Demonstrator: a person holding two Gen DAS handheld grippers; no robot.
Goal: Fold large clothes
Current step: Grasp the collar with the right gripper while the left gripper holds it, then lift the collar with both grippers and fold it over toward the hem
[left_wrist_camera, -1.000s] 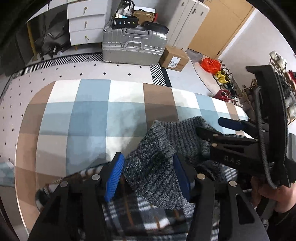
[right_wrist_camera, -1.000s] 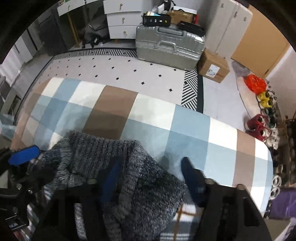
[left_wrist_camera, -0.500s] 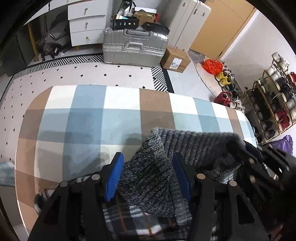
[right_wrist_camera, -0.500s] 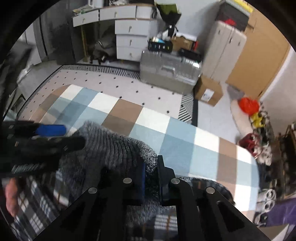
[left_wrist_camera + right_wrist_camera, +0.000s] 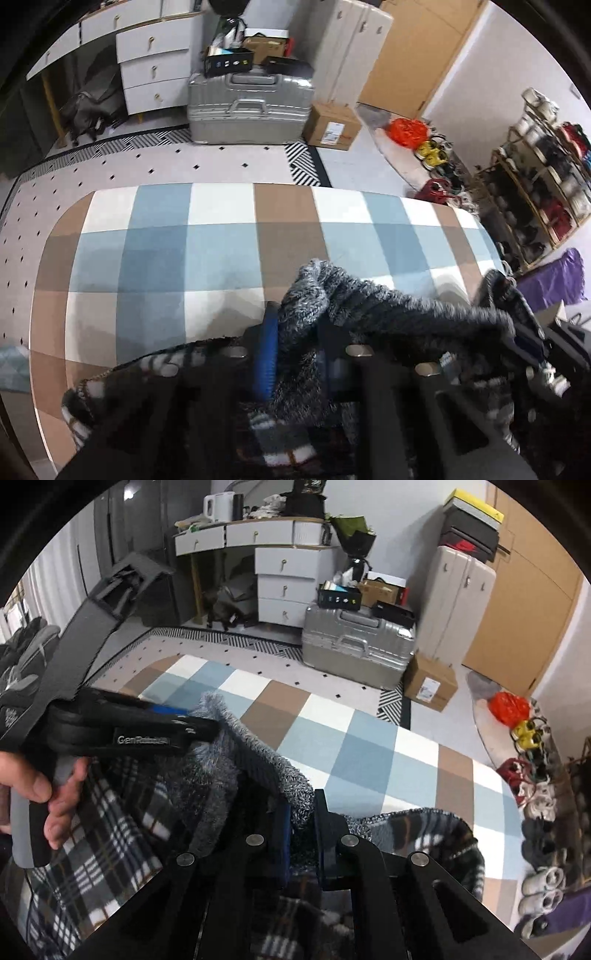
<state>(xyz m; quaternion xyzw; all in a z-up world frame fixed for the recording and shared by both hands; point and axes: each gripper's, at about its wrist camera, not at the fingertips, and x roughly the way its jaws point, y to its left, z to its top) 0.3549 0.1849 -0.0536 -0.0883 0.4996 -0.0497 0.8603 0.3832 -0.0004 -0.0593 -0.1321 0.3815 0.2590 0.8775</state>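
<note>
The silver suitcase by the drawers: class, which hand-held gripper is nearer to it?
Hard to call; perhaps the left. Both hand-held grippers, left and right, hold the grey knit sweater over the checked cover, well short of the silver suitcase on the floor beyond.

One grey knitted collar [image 5: 258,753] on one dark plaid garment [image 5: 110,830], two black grippers, one silver suitcase [image 5: 249,107] at twelve o'clock, one brown cardboard box [image 5: 331,126].

Left gripper [image 5: 295,343] pointed steeply down, jaws closing, grey knit cloth between the blue pads. Right gripper [image 5: 301,834] angled down, jaws clamped tight on a pinch of the same knit. Left hand [image 5: 40,779] wrapped around its handle.
</note>
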